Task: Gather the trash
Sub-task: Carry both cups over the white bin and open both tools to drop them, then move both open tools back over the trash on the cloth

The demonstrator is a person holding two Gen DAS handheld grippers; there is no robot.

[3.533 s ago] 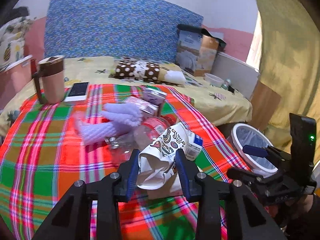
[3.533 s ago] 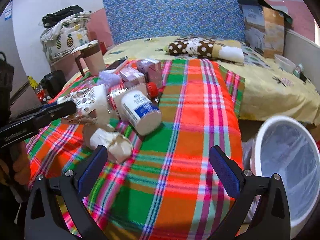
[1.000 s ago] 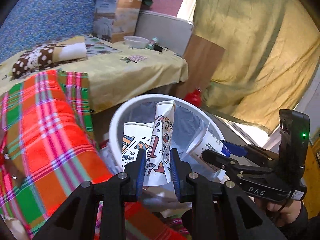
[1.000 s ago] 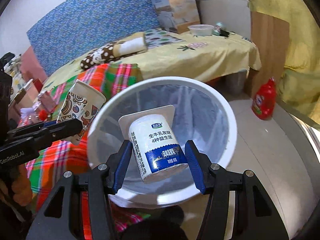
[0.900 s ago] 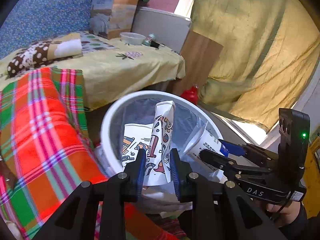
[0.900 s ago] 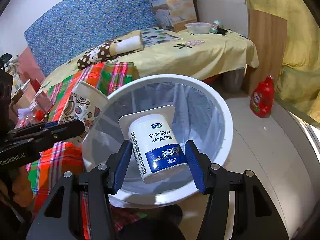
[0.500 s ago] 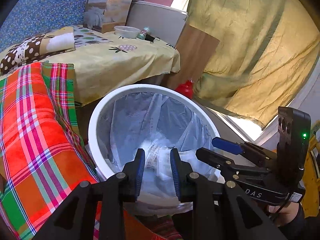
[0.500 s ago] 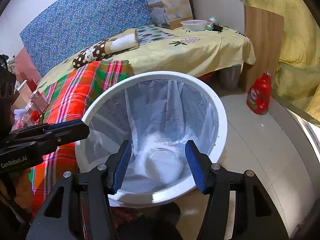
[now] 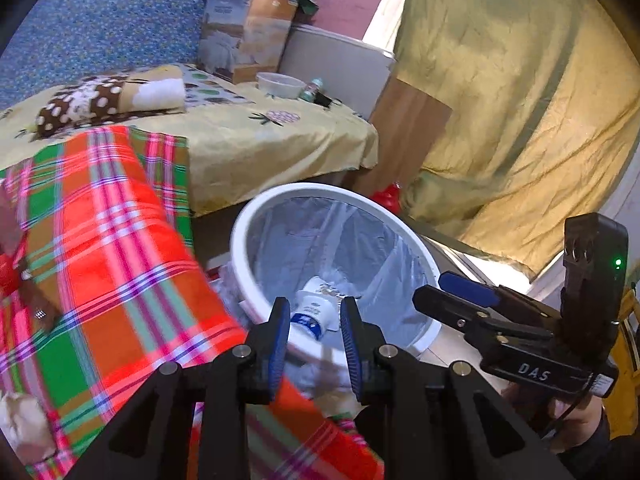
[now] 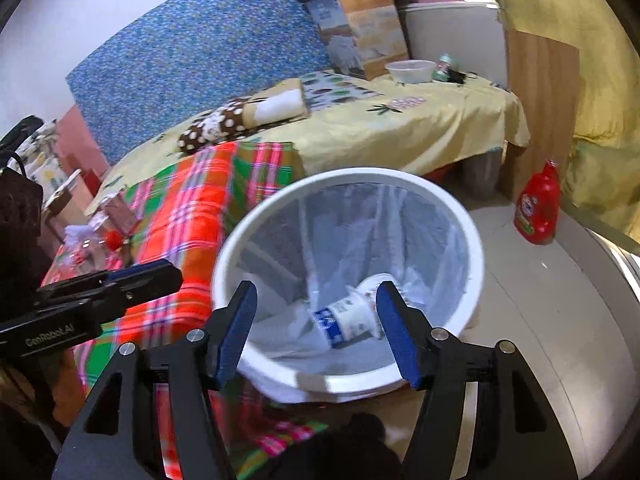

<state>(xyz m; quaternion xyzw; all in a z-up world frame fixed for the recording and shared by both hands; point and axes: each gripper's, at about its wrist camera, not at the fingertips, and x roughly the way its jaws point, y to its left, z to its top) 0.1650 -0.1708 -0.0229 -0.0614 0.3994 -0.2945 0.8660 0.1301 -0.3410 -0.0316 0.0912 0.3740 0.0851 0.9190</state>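
Note:
A white bin [image 10: 476,264] lined with a clear bag stands on the floor beside the plaid-covered bed; it also shows in the left wrist view [image 9: 240,248]. A white yogurt cup with a blue label [image 10: 346,320] lies at its bottom, also seen in the left wrist view [image 9: 314,312]. My left gripper [image 9: 314,338] is open and empty, above the bin's near rim. My right gripper [image 10: 316,330] is open and empty over the bin. Several trash items [image 10: 90,240] lie on the plaid blanket [image 10: 188,216] at the left.
A red detergent bottle [image 10: 538,210] stands on the floor right of the bin. A wooden panel [image 10: 544,100] and yellow curtain [image 9: 520,100] are behind. A bowl [image 10: 410,70], a box [image 10: 362,26] and a spotted pillow [image 10: 224,122] lie on the yellow bedsheet.
Both grippers let go: the paper cup and the yogurt cup dropped into the bin. Since half a second ago both views have shifted left toward the bed, and the right jaws opened wider.

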